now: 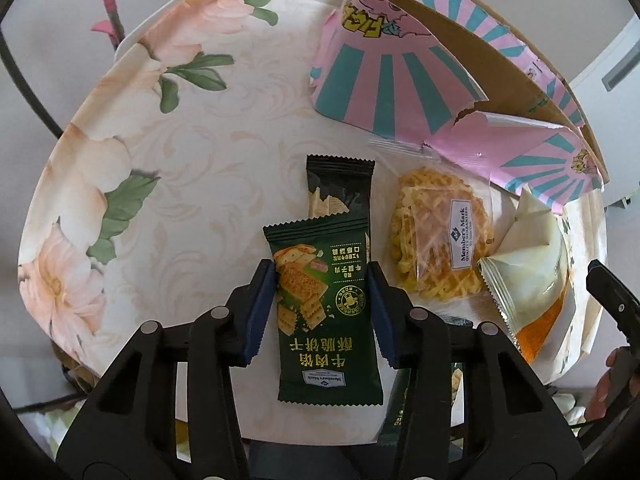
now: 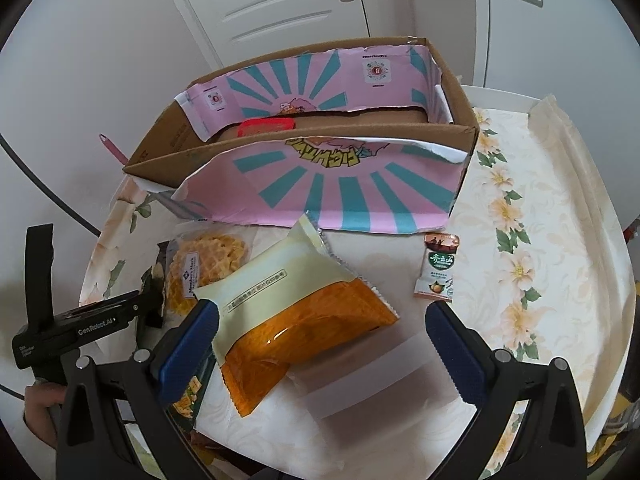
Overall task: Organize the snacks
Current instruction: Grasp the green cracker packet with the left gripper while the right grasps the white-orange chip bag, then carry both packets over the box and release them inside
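Note:
My left gripper (image 1: 322, 278) is shut on a dark green cracker packet (image 1: 324, 308), its blue pads pressing both long sides. A second dark green packet (image 1: 340, 188) lies just beyond it on the floral table. A clear-wrapped waffle snack (image 1: 436, 240) lies to the right, also in the right wrist view (image 2: 204, 264). My right gripper (image 2: 320, 320) is open around a cream and orange packet (image 2: 304, 312), whose edge shows in the left wrist view (image 1: 532, 272). A small nut sachet (image 2: 438, 268) lies right of it.
A cardboard box (image 2: 464, 140) lined with pink and teal paper stands at the back of the table, also in the left wrist view (image 1: 400, 80). A red-lidded item (image 2: 266, 127) sits inside. A floral tablecloth (image 1: 140, 160) covers the table. White doors stand behind.

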Tool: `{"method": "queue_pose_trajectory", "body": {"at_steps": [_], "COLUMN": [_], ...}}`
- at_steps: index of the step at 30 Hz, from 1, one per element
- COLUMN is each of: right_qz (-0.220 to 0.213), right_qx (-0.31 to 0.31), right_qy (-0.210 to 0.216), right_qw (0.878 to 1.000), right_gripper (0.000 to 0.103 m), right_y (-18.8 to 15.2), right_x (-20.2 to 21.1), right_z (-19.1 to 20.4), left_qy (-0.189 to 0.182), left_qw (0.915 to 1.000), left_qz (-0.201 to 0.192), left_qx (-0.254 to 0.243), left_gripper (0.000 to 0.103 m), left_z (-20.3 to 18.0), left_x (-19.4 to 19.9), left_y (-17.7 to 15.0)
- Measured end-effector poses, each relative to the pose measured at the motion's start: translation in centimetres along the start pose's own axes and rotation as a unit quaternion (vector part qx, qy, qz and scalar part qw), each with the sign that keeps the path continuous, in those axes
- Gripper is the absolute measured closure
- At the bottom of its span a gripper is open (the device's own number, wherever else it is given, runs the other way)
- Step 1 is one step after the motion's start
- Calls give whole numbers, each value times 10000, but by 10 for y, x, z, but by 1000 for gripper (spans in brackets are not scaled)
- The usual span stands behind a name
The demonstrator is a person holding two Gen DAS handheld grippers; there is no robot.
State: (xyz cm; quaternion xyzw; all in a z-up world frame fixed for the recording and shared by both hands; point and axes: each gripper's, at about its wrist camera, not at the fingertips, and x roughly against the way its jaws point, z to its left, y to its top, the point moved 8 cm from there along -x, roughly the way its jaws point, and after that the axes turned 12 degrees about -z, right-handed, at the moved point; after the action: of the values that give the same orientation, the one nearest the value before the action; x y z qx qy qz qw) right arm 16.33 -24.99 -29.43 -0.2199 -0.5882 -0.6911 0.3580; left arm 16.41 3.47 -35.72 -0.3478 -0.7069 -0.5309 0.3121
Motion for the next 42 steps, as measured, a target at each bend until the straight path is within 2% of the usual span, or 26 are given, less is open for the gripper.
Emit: {"method": "queue_pose_trajectory", "body": {"at_steps": [6,12,19,26,28,30,33,37,42], "right_qz": [27,96,235,209,166,142,127,35,-116], "right_qx": [-136,-459,-1299,-1890,-1971,-1986,-1997,-1930,-1873], "right_qy": [49,-187,-714,-1420,-1666,-1827,-2081,-2177,-2150], "right_qw": [9999,9987,9887,9714,9660,9628,9574,9567,9584], "right_gripper": [0,0,0,0,4,18,32,34,43], "right_y": [-5,-14,-17,-7,-6,-5,-5,-5,-1], "right_x": [2,0,-15,-39,-44,-48,-52,-54,-50], "right_z": [3,12,31,32,28,24,16,12,18], "left_qy": [-47,-250,-616,-913,-954,-986,-1022,-1076,-1164], "left_qw": [9999,9993,9945,9893,9885,9881,9871,9860,9840], "left_qz": [-76,130,257,227,263,297,309,290,239], "left_qx": [-73,-261,-809,-1115,-1146,-1142,-1192,-1242,-1327], "left_gripper": [64,64,64,64,64,64,64,64,64], "left_z": [1,4,6,12,17,20,23,22,19], "left_x": [10,2,-4,1,-3,-4,-3,0,7], "left_y": [1,7,30,51,56,59,63,67,72]}}
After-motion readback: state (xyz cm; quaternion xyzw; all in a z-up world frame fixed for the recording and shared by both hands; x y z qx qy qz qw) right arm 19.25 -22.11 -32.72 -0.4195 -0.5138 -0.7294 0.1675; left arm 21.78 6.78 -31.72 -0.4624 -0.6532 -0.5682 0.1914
